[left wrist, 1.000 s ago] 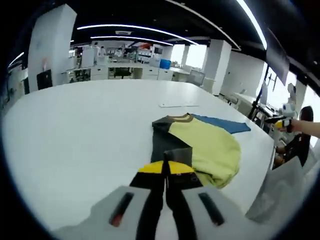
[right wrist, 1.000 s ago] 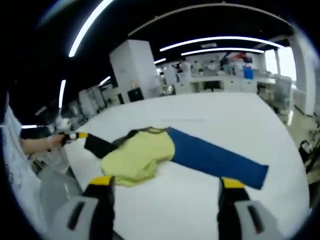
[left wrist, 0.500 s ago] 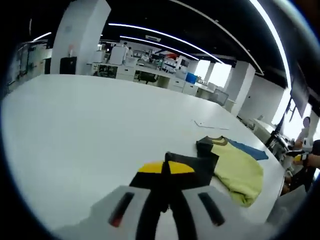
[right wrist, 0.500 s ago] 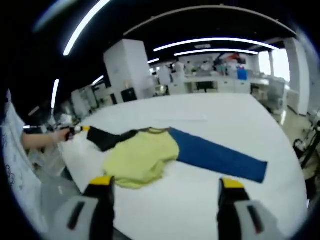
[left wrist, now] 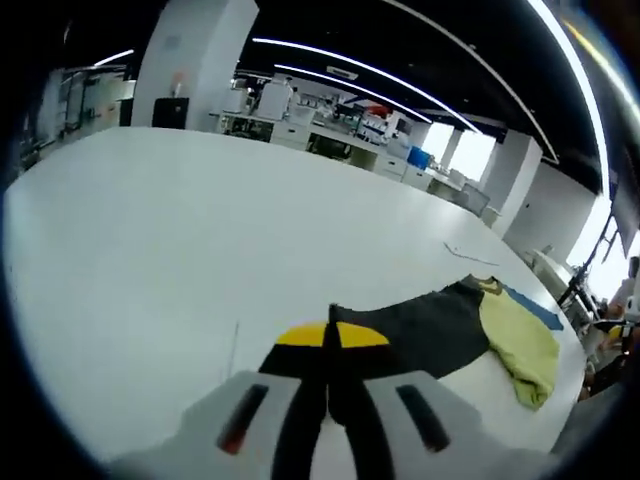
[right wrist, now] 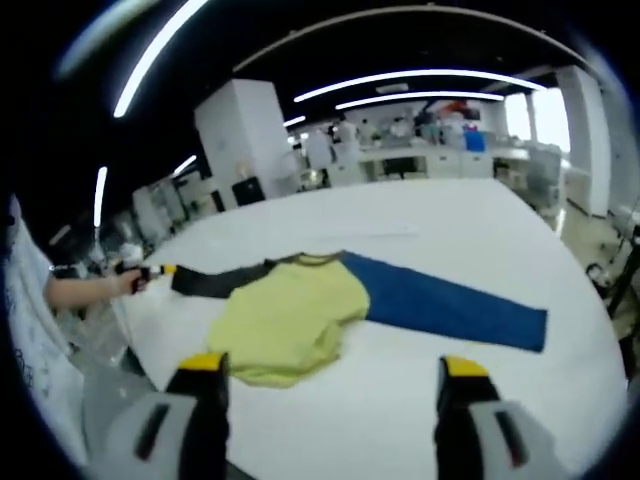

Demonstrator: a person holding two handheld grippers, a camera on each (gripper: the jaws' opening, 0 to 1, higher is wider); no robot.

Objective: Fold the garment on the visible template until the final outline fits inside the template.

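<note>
- The soft cloth shirt [right wrist: 300, 315] with a yellow-green body lies flat on the big white table [right wrist: 480, 240], near the table's near edge in the right gripper view.
- Its long blue sleeve [right wrist: 450, 305] lies stretched out flat to the right.
- Its dark grey sleeve [left wrist: 420, 335] is stretched out to the left, the other way from the blue one.
- The left gripper [left wrist: 328, 355] with yellow tips has its jaws squeezed tight on the end of the dark grey sleeve.
- In the right gripper view, this gripper [right wrist: 150, 272] is at the far left, held by a person's hand [right wrist: 125, 283].
- The right gripper [right wrist: 330, 385] has its jaws spread wide apart with nothing between them, and it hangs over the near edge of the table, just in front of the yellow-green part.
- A thin white flat sheet [right wrist: 375, 236] lies on the table beyond the shirt's collar.
- Far behind the table are white pillars [right wrist: 245, 135] and long ceiling lights.
</note>
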